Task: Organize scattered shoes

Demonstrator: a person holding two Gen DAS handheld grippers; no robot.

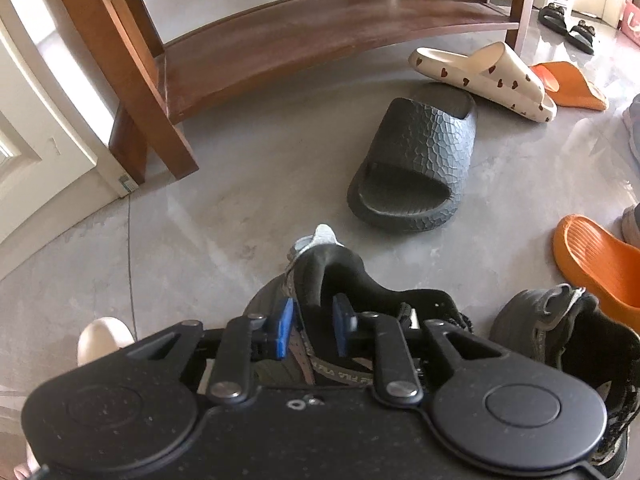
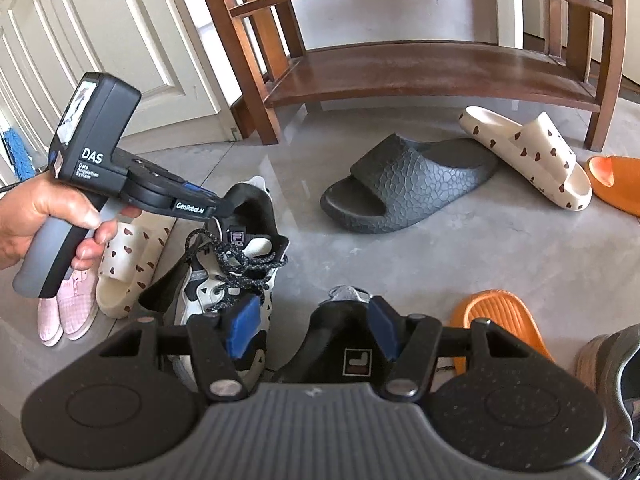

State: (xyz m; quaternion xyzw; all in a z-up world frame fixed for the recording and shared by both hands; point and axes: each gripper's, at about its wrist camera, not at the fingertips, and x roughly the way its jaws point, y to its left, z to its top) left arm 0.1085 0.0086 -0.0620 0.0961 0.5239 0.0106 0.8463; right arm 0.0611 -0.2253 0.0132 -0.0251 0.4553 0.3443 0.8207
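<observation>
**Sneakers in hand, clutter on the way to the rack**

Wooden shoe rack stands against the wall, and no shoe shows on its lower shelf. On the floor in front of it lie a dark grey slide and a cream heart slipper whose heel rests across the slide's back. Two orange slides lie well apart. A second heart slipper and pink slippers sit near the cupboard doors.

The pale sneaker is nearest. The left gripper has its jaws clamped on the sneaker's black collar. I cannot tell whether the sole is clear of the floor. Just beside it sits the dark sneaker. The right gripper has its jaws apart on either side of the raised tongue, and the left pad is not touching it.

Judged risks:
- A pinch on soft collar fabric alone may let the pale sneaker swing or slip out.
- Its loose laces hang close to the right gripper and could snag.
- Closing on the tongue alone may give a weak hold, leaving the dark sneaker to dangle.
- The grey slide and heart slipper lie in the direct line to the shelf and could be knocked.
</observation>
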